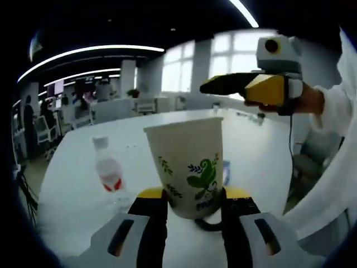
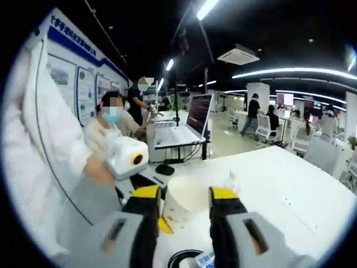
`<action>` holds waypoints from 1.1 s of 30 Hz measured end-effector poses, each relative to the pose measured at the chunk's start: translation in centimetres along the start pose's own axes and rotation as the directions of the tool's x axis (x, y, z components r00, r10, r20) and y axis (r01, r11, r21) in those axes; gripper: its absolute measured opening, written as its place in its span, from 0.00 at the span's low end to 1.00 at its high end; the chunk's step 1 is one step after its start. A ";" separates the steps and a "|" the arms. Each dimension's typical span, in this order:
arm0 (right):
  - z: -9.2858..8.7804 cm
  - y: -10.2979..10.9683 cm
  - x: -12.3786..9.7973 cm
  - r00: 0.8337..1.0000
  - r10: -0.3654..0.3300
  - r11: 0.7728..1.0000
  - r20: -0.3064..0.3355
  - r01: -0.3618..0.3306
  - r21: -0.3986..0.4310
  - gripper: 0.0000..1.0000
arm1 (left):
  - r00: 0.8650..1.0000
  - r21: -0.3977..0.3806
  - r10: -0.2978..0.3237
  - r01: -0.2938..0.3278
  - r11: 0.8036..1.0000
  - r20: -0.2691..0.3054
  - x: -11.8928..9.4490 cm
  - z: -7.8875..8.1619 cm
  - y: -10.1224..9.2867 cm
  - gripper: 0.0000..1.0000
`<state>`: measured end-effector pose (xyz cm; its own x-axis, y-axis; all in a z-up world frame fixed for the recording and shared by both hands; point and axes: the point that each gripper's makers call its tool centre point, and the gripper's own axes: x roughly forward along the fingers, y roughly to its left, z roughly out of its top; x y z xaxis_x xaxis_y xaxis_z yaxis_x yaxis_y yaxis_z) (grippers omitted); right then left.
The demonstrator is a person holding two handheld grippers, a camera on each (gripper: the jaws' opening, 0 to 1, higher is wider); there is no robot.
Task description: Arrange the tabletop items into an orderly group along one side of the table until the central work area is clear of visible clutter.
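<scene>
left gripper view: white table (image 1: 78,167) in open office, perhaps desks behind.

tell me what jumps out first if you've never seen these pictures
The paper cup with its green leaf print, dead centre in the left gripper view and clamped between the left gripper's yellow-tipped jaws. Beside it a small water bottle stands on the white table, while the right gripper hovers above.

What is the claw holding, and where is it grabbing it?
The left claw holds a paper cup by its lower part, one jaw on each side near the base. The right claw is up in the air with nothing in it.
</scene>
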<state>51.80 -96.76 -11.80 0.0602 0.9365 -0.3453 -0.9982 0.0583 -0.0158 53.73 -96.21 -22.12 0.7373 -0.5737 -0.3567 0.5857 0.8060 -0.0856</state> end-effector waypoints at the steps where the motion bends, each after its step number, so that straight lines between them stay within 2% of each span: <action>1: -0.1 0.3 0.2 1.000 0.014 1.000 -0.015 -0.014 -0.021 0.30 | 1.000 0.011 -0.001 0.001 1.000 -0.004 0.0 0.0 -0.1 0.33; 4: -0.8 0.6 0.7 0.996 0.031 0.993 -0.078 -0.040 -0.108 0.26 | 1.000 0.032 -0.006 0.007 0.999 -0.015 0.0 -0.2 -0.4 0.33; 9: -1.5 1.5 1.5 0.989 0.073 0.992 -0.126 -0.086 -0.097 0.28 | 1.000 0.044 0.001 0.000 0.999 -0.025 -0.4 -0.5 -0.3 0.33; 12: -2.8 1.4 1.9 0.978 0.090 0.987 -0.190 -0.113 -0.117 0.18 | 1.000 0.046 0.008 -0.007 0.999 -0.029 -0.6 -0.7 -0.2 0.33; 14: -2.9 1.7 2.1 0.974 0.112 0.984 -0.196 -0.137 -0.117 0.05 | 1.000 0.042 0.014 -0.013 0.999 -0.026 -0.6 -0.7 -0.1 0.33; 15: -2.7 1.7 2.2 0.976 0.112 0.983 -0.188 -0.136 -0.120 0.02 | 0.999 0.053 0.012 -0.010 0.999 -0.039 -0.6 -1.0 -0.2 0.33; 17: -2.9 1.7 2.3 0.969 0.127 0.984 -0.210 -0.150 -0.098 0.01 | 0.999 0.047 0.015 -0.013 0.999 -0.040 -0.6 -1.1 -0.2 0.33; 20: -3.0 1.9 2.3 0.964 0.137 0.978 -0.226 -0.168 -0.122 0.00 | 0.999 0.044 0.019 -0.017 0.999 -0.035 -0.7 -1.2 -0.2 0.34; 24: -3.1 2.1 2.4 0.959 0.147 0.979 -0.242 -0.176 -0.105 0.00 | 0.999 0.057 0.028 -0.026 0.998 -0.037 -0.7 -1.3 -0.1 0.34; 30: -3.0 2.2 2.5 0.959 0.146 0.981 -0.244 -0.172 -0.088 0.00 | 0.999 0.048 0.038 -0.037 0.998 -0.034 -1.0 -1.4 0.0 0.34; 33: -2.8 2.1 2.5 0.961 0.137 0.983 -0.240 -0.162 -0.089 0.00 | 0.996 0.064 0.051 -0.046 0.997 -0.068 -1.2 -2.3 0.1 0.36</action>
<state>49.85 -95.24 -15.30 -0.0800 0.8252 -0.5591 -0.9912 -0.1254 -0.0433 52.11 -95.15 -23.85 0.7416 -0.5209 -0.4228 0.5714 0.8206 -0.0088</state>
